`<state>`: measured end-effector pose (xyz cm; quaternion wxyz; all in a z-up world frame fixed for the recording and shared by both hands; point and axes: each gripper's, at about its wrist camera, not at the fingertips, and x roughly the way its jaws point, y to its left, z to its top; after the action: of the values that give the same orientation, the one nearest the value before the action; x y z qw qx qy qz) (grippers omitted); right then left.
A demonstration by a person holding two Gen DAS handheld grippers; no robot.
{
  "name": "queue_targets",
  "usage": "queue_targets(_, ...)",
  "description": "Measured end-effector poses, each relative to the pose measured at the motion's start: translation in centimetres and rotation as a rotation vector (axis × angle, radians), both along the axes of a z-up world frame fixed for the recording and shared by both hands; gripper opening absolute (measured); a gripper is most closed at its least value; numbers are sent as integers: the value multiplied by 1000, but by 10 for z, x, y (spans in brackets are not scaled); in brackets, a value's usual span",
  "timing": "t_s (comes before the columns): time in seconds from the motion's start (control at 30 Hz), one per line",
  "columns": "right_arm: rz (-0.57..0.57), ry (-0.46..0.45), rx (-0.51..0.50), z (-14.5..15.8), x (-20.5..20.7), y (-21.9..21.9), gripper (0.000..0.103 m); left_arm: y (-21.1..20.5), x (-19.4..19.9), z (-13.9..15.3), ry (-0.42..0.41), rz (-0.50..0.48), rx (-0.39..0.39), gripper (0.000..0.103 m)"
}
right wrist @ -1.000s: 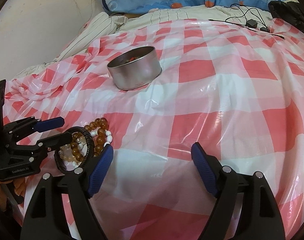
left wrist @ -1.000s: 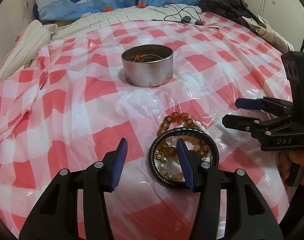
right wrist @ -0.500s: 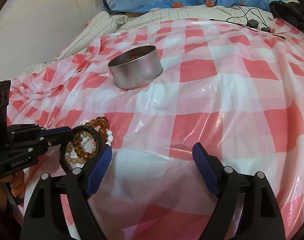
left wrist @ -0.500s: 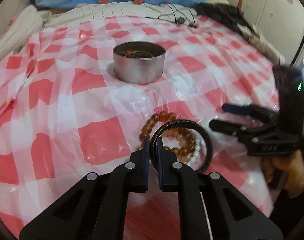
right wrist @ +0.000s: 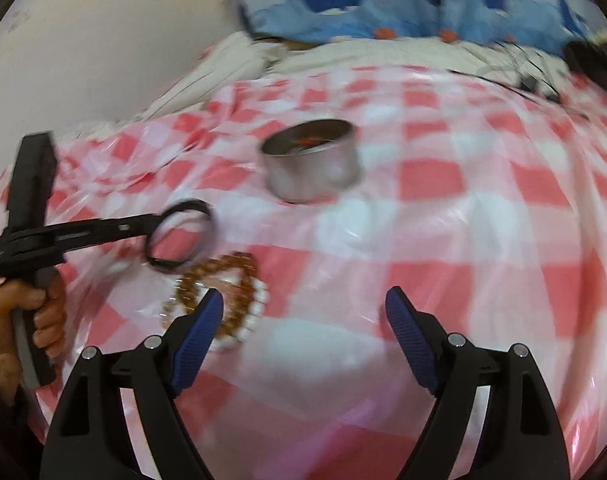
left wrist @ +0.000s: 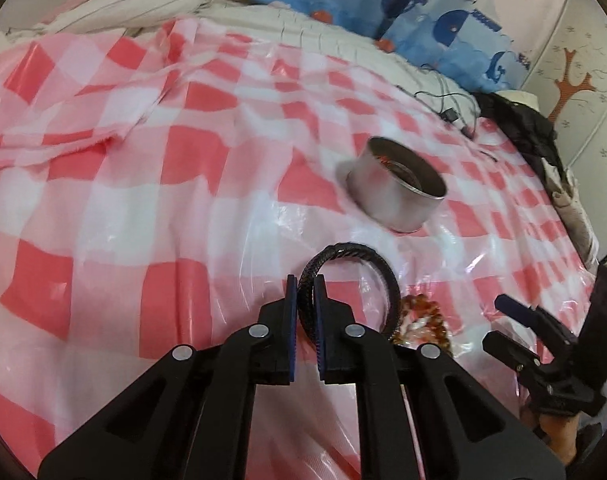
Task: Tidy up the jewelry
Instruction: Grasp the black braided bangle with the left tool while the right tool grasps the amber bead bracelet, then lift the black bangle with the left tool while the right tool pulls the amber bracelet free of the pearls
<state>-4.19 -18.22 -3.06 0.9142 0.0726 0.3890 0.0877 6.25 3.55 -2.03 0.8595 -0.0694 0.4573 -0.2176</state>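
Observation:
My left gripper is shut on a black braided bracelet, which hangs lifted off the red-and-white checked cloth. In the right wrist view the same left gripper holds the black bracelet up, short of the round metal tin. The tin stands upright with something red inside. Amber and white bead bracelets lie on the cloth just beyond my right gripper's left fingertip. My right gripper is open with nothing between its fingers; it also shows at the right edge.
A whale-print pillow and striped bedding lie behind the cloth. Black cables and dark clothing sit at the far right. A hand grips the left tool's handle. The cloth is wrinkled at the left.
My left gripper shut on the black bracelet, lifted it off the beads and rolled while moving toward the tin. The bead bracelets stayed on the cloth. My right gripper stayed open and shifted slightly.

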Motion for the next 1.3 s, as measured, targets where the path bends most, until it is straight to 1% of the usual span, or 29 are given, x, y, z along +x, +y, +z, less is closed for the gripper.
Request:
queue_targets(0.07, 44, 10, -39, 0, 13, 14, 76, -2, 2, -3, 5, 2, 9, 7)
queue_targets(0.13, 74, 35, -62, -2, 26, 21, 56, -4, 4, -6, 11, 0, 24, 7)
queue_targets(0.17, 84, 50, -73, -4, 33, 24, 51, -4, 4, -7, 16, 1, 30, 7)
queue_targets(0.23, 117, 86, -103, -9, 48, 31, 36, -5, 6, -9, 24, 4, 35, 7)
queue_targets(0.33, 176, 122, -159, -17, 57, 42, 28, -7, 7, -12, 32, 0, 48, 8)
queue_targets(0.37, 200, 127, -200, -18, 58, 49, 26, -8, 7, -13, 34, -2, 52, 9)
queue_targets(0.43, 217, 127, -258, -19, 57, 55, 13, -11, 8, -15, 37, -9, 62, 11)
queue_targets(0.53, 180, 109, -245, -13, 51, 44, 12, -12, 7, -16, 38, -17, 59, 15)
queue_targets(0.63, 86, 89, -194, -2, 41, 15, 12, -13, 6, -16, 37, -22, 55, 19)
queue_targets(0.73, 2, 98, -161, 4, 34, -14, 12, -15, 5, -16, 31, -32, 58, 24)
queue_targets(0.8, -40, 122, -145, 0, 32, -29, 13, -17, 5, -16, 29, -39, 59, 27)
queue_targets(0.83, -57, 131, -131, -3, 32, -35, 16, -18, 4, -16, 28, -42, 60, 28)
queue_targets(0.87, -66, 136, -109, -5, 31, -40, 23, -18, 4, -17, 26, -44, 61, 29)
queue_targets(0.9, -70, 123, -66, -5, 30, -46, 43, -18, 4, -17, 25, -46, 62, 30)
queue_targets(0.93, -67, 115, -47, -5, 30, -46, 52, -19, 4, -17, 24, -48, 64, 30)
queue_targets(1.0, -57, 102, -41, -3, 32, -43, 52, -20, 3, -17, 22, -50, 70, 31)
queue_targets(1.07, -43, 112, -69, -6, 34, -37, 52, -21, 3, -17, 17, -51, 79, 31)
queue_targets(1.1, -39, 126, -94, -9, 35, -32, 52, -22, 2, -17, 10, -54, 89, 31)
queue_targets(1.13, -30, 142, -134, -14, 36, -25, 49, -26, 1, -17, -5, -66, 119, 31)
queue_targets(1.17, -16, 146, -168, -16, 36, -18, 44, -31, -2, -16, -28, -81, 164, 24)
queue_targets(1.2, 2, 145, -193, -16, 36, -12, 30, -37, -5, -16, -52, -100, 211, 13)
queue_targets(1.23, 12, 143, -192, -15, 35, -9, 13, -40, -7, -15, -64, -114, 226, 11)
queue_targets(1.27, 15, 141, -169, -15, 34, -11, 12, -43, -9, -13, -71, -129, 229, 8)
queue_targets(1.3, 13, 136, -111, -13, 32, -16, 12, -45, -10, -12, -73, -140, 225, 8)
